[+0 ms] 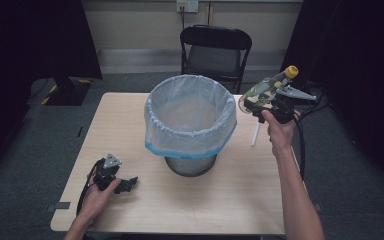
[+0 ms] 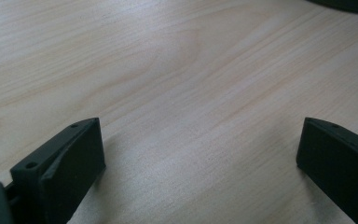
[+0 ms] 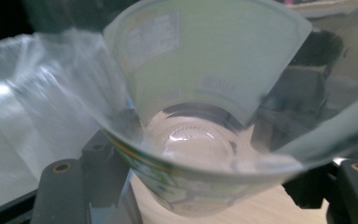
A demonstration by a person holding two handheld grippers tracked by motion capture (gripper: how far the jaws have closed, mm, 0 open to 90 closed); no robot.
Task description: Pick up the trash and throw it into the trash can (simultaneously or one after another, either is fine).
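Bottle (image 1: 267,88) of clear plastic, with a yellow cap and a greenish label, is clamped between the jaws of the right gripper (image 1: 252,101), which the person's right hand (image 1: 279,131) holds raised above the far right part of the desk (image 1: 130,125), just beside the rim of the bin (image 1: 190,120). The bottle lies tilted, cap end pointing up and away to the right, base end towards the bin. In the right gripper view the bottle's base (image 3: 200,144) sits very close to the camera between the two black jaws (its label is blurred and unreadable), with the bin's pale liner at the left.

The bin stands near the middle of the desk, lined with a translucent white bag whose blue hem is folded over the rim. A thin white stick (image 1: 255,134) lies on the desk under the right hand.

The left gripper (image 1: 125,184) rests low on the near left of the desk in the left hand (image 1: 97,197), its jaws wide apart over bare wood with nothing between them. A black folding chair (image 1: 215,50) stands beyond the desk.
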